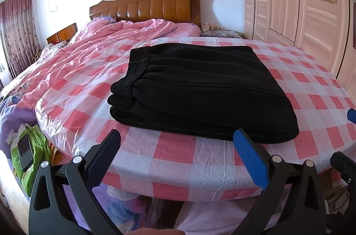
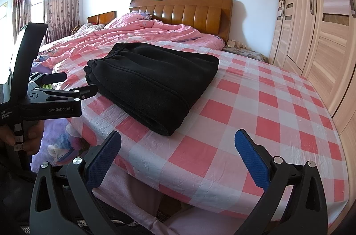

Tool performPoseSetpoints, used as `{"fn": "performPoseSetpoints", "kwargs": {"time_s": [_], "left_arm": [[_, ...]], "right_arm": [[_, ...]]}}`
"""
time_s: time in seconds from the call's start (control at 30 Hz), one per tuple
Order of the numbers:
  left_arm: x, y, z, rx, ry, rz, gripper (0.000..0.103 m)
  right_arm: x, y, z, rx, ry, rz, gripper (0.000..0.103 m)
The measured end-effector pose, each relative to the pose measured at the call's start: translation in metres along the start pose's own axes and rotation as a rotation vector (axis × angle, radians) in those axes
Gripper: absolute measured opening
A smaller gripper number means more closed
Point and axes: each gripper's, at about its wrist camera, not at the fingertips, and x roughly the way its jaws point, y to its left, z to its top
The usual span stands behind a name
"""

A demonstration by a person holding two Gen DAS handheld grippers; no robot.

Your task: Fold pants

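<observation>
Black pants (image 1: 200,88) lie folded into a thick rectangular stack on the red-and-white checked sheet (image 1: 178,159), waistband toward the far left. They also show in the right wrist view (image 2: 155,83). My left gripper (image 1: 178,141) is open and empty, just short of the stack's near edge. My right gripper (image 2: 178,141) is open and empty, over the checked sheet to the right of the stack's near corner. The left gripper's body (image 2: 53,99) shows at the left of the right wrist view, held in a hand.
A rumpled pink quilt (image 1: 100,39) covers the far left of the bed below a wooden headboard (image 1: 151,3). A tall wardrobe (image 1: 300,1) stands along the right side. Green and purple items (image 1: 31,146) lie low at the left beside the bed.
</observation>
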Motion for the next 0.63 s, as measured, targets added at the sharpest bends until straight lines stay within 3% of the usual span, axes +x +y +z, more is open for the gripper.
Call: {"fn": "performPoseSetpoints", "kwargs": {"time_s": [0.63], "left_arm": [[0.0012,0.0002,-0.0018,-0.018,0.016,-0.009,0.101]], "right_arm": [[0.0005,0.0030,-0.0034,-0.007,0.002,0.006,0.098]]}}
